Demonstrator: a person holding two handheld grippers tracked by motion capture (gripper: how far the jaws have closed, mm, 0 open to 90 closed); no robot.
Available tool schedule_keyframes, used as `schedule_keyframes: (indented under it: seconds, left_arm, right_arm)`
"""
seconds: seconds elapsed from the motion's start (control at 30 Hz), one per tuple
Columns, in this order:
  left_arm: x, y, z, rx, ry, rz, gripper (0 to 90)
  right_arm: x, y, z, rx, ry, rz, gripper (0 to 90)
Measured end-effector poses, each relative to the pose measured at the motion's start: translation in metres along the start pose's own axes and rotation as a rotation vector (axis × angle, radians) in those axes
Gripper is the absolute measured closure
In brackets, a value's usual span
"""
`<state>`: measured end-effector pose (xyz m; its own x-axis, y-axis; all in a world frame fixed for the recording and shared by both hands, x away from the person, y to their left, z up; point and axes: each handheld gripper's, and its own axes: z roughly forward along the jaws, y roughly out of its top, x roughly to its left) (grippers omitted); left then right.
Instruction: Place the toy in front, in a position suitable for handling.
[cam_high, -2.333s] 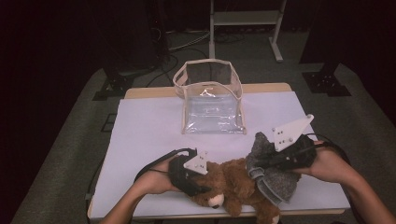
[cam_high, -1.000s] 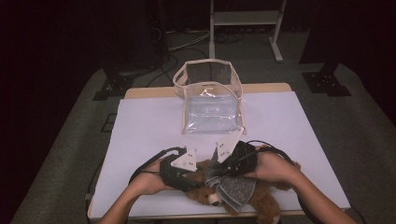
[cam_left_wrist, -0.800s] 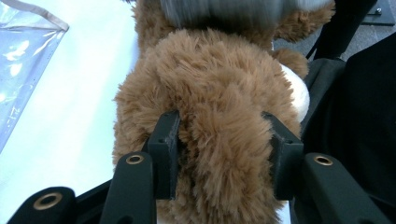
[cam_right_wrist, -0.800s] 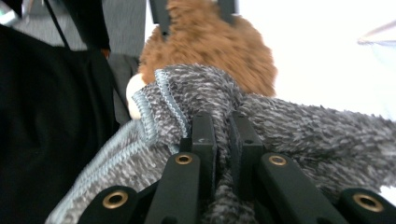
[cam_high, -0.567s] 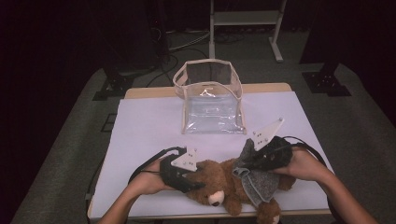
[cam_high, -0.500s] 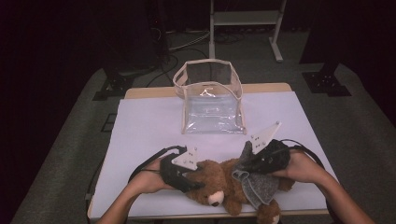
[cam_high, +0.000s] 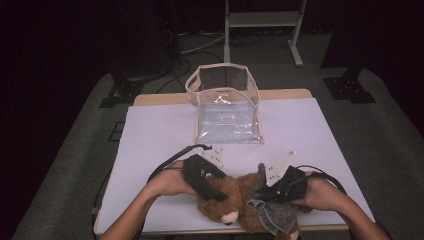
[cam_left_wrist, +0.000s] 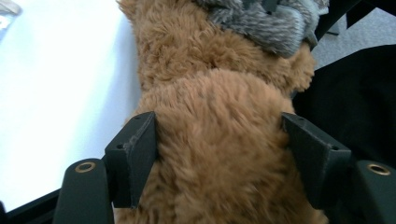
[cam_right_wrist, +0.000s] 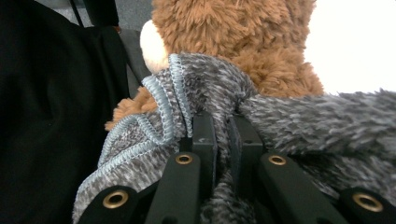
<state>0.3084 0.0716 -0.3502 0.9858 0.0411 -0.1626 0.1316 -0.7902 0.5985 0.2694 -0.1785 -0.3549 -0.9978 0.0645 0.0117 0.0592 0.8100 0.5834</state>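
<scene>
A shaggy brown teddy bear (cam_high: 225, 197) with a cream muzzle wears a mottled grey knit garment (cam_high: 275, 215) edged in pale blue stitching; the table (cam_high: 160, 135) is pale lilac-white.

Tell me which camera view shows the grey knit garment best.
The right gripper view: the grey knit garment sits close up, stitched hem sharp, pinched between the right gripper's jaws. The high view shows it small, draped on the teddy bear. The left gripper view catches just its edge.
</scene>
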Motion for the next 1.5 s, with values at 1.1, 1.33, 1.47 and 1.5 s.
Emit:
schedule_keyframes:
  seconds: [1.1,1.33,1.47,1.5]
  left_arm:
    - [-0.006,0.016,0.013,0.025,-0.006,0.008,28.0]
    - [0.000,0.027,0.029,0.084,-0.029,0.012,23.9]
    - [0.003,0.035,0.036,0.104,-0.035,0.017,24.0]
    - [0.003,0.036,0.039,0.113,-0.033,0.024,24.3]
  right_arm:
    - [-0.009,-0.021,-0.006,-0.059,-0.011,0.060,82.3]
    - [-0.007,-0.022,-0.006,-0.060,-0.013,0.053,82.3]
    - [-0.006,-0.021,-0.006,-0.058,-0.020,0.037,82.3]
    - [-0.006,-0.020,-0.006,-0.057,-0.022,0.036,82.3]
